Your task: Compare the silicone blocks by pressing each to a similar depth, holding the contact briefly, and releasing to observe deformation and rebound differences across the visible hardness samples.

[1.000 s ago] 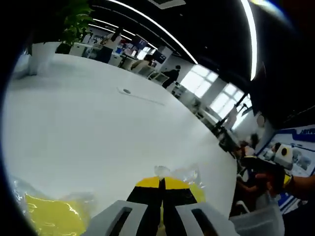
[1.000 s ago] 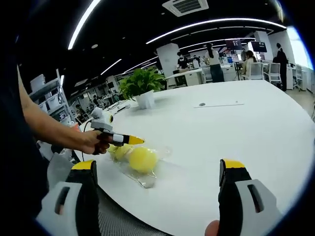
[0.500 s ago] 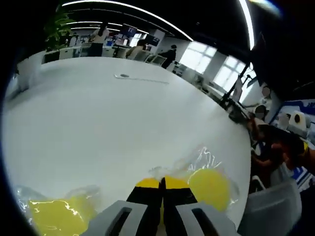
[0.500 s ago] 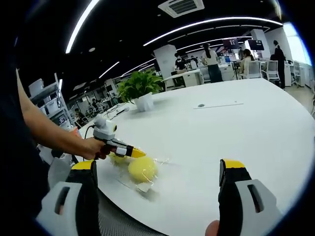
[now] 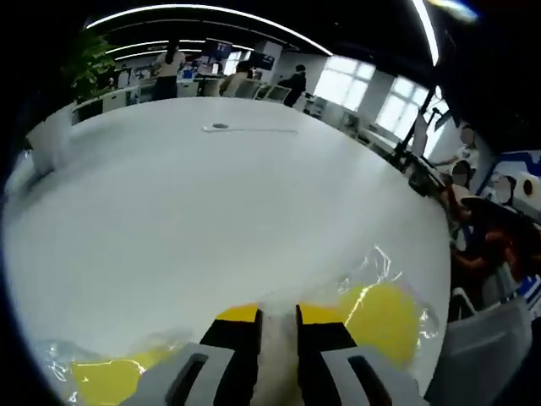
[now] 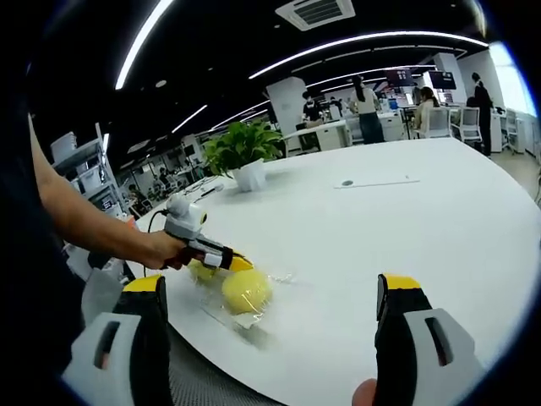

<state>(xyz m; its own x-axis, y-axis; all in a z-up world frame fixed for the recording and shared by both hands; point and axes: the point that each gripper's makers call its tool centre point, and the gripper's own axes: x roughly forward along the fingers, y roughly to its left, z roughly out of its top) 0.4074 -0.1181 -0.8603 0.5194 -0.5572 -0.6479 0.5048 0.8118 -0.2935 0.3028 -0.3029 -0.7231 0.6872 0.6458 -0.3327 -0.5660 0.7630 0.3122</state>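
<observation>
While the big white table (image 6: pixel 423 220) takes up most of both views, the work sits at its near edge, with a potted plant (image 6: pixel 243 150) well behind it. Two yellow silicone blocks lie there side by side in clear crinkled plastic wrap (image 6: pixel 254 309). In the right gripper view the nearer block (image 6: pixel 245 290) looks round and domed, and the farther block (image 6: pixel 201 271) sits just behind it, partly hidden by the left gripper (image 6: pixel 230 260). In the left gripper view that same gripper (image 5: pixel 277 315) has its yellow tips close together with a narrow gap between them, holding nothing, poised between the two blocks (image 5: pixel 390 317) (image 5: pixel 114 378) just above the wrap. The right gripper (image 6: pixel 275 296) hangs well back from the blocks with its jaws spread wide and nothing in them. These blocks are likely light and soft, and the loose wrap looks slippery, so a block could skid under a slanted push. Pressing straight down on the crown of the dome should serve best, with the other gripper steadying the wrap edge if needed.
</observation>
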